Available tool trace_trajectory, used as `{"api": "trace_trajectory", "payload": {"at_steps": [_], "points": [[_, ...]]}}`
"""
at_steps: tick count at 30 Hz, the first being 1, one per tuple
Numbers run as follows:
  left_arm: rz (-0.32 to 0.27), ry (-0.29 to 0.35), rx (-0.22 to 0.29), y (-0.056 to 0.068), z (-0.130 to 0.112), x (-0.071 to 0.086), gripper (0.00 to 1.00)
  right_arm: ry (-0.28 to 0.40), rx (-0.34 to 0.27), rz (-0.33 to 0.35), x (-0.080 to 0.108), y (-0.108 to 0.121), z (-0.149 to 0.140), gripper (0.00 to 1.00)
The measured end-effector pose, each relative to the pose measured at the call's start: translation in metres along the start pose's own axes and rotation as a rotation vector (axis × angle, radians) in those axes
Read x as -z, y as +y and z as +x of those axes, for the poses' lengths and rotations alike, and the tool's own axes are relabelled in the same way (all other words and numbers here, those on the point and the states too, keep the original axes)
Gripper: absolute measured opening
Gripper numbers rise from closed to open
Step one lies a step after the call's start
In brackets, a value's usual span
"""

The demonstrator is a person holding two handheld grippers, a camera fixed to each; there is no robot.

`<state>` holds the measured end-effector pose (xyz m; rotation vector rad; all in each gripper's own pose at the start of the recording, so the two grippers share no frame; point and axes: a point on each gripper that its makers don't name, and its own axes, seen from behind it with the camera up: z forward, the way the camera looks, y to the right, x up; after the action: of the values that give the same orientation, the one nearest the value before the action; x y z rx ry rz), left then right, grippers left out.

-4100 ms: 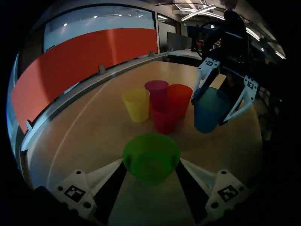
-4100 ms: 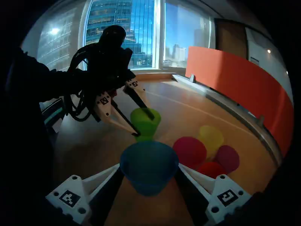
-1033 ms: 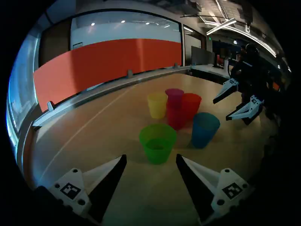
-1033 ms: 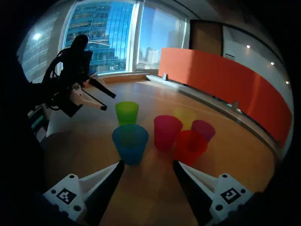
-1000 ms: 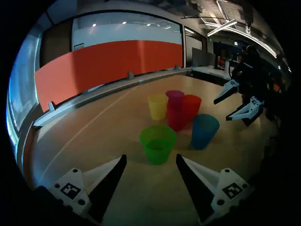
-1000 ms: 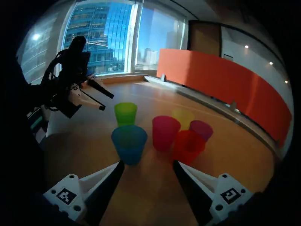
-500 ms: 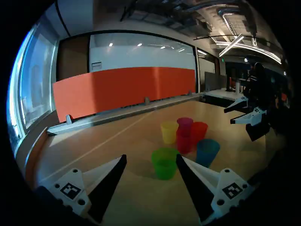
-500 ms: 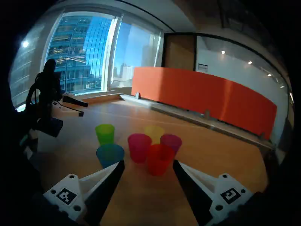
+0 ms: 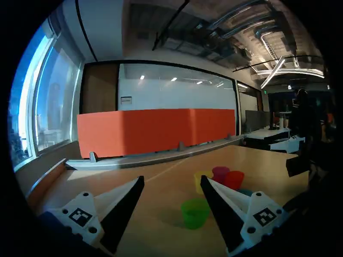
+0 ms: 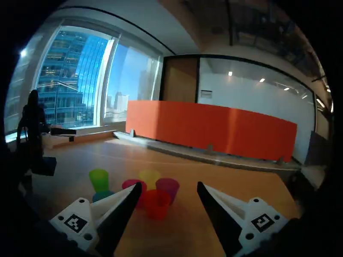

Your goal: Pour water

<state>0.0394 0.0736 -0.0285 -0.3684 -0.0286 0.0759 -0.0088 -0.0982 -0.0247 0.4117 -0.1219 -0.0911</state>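
Daylight floods through the tall windows (image 10: 73, 81), glaring blue-white in the right gripper view and laying a warm sheen across the wooden table (image 10: 206, 180). Away from the glass the room is dim; ceiling strip lights (image 9: 274, 73) give only a thin glow. A dark shape (image 10: 33, 115) against the panes is pure silhouette. The cups (image 9: 195, 213) cast soft shadows. Straight lines bow and darken toward the edges.

Blue cup (image 9: 245, 192) mostly hidden behind finger (image 9: 227, 205) of left gripper (image 9: 171, 177)
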Motion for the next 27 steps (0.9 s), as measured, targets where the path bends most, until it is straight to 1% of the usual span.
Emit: {"api": "trace_trajectory", "payload": {"at_steps": [5, 9, 12, 18, 21, 27], "points": [[0.051, 0.039, 0.004, -0.007, 0.011, 0.002, 0.98, 0.061, -0.029, -0.080, -0.001, 0.018, 0.013, 1.00], [0.093, 0.073, 0.023, -0.014, 0.020, 0.003, 0.97, 0.107, -0.053, -0.154, 0.000, 0.034, 0.022, 1.00], [0.113, 0.092, 0.030, -0.017, 0.023, 0.001, 0.97, 0.135, -0.064, -0.206, 0.003, 0.045, 0.025, 1.00], [0.188, 0.119, 0.029, -0.029, 0.027, 0.002, 0.98, 0.185, -0.068, -0.327, 0.008, 0.070, 0.032, 1.00], [0.213, 0.128, 0.031, -0.032, 0.029, 0.001, 0.97, 0.207, -0.072, -0.371, 0.012, 0.080, 0.036, 1.00], [0.250, 0.126, 0.026, -0.040, 0.028, -0.004, 0.97, 0.218, -0.064, -0.423, 0.018, 0.089, 0.034, 1.00]]}}
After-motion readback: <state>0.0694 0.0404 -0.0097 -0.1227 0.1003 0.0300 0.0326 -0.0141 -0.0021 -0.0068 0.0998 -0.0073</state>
